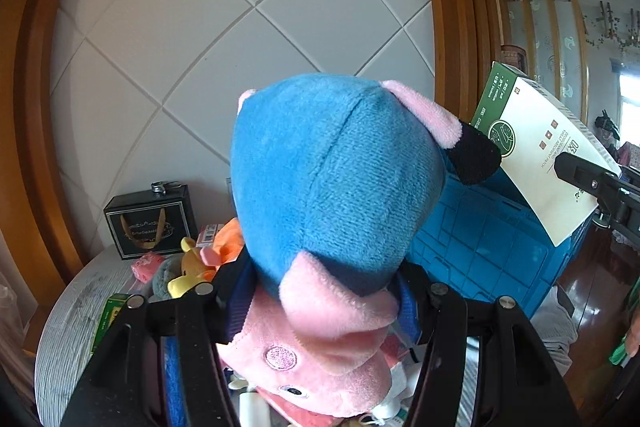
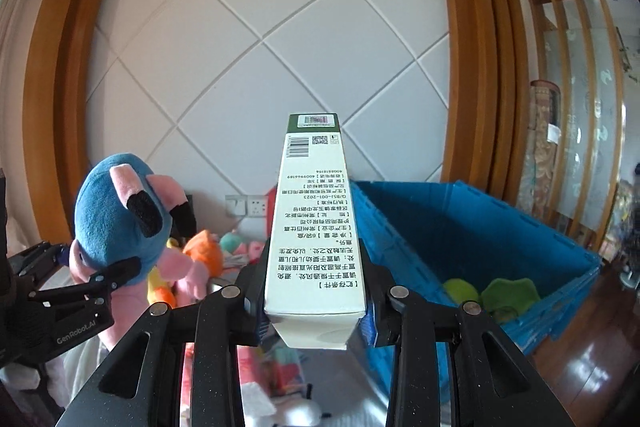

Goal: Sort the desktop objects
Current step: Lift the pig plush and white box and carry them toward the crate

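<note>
The right gripper (image 2: 316,311) is clamped on the near end of a white and green box (image 2: 314,227), whose long axis runs straight out ahead of the fingers. Just past and to the right of that box's far end lies the open blue crate (image 2: 520,227), with a couple of green soft things already on its floor; the box's free end stands above the level of the crate's near rim, at its left corner.

The left gripper (image 1: 316,311) is closed on a blue and pink plush toy (image 1: 336,179), which sticks up and forward from the fingers. From this hand the crate (image 1: 480,235) lies to the right, beyond the toy.

Of the two hands, the right one looks nearer the crate's opening, so its box probably needs only a short swing rightward over the rim. The left hand has farther to cross.
</note>
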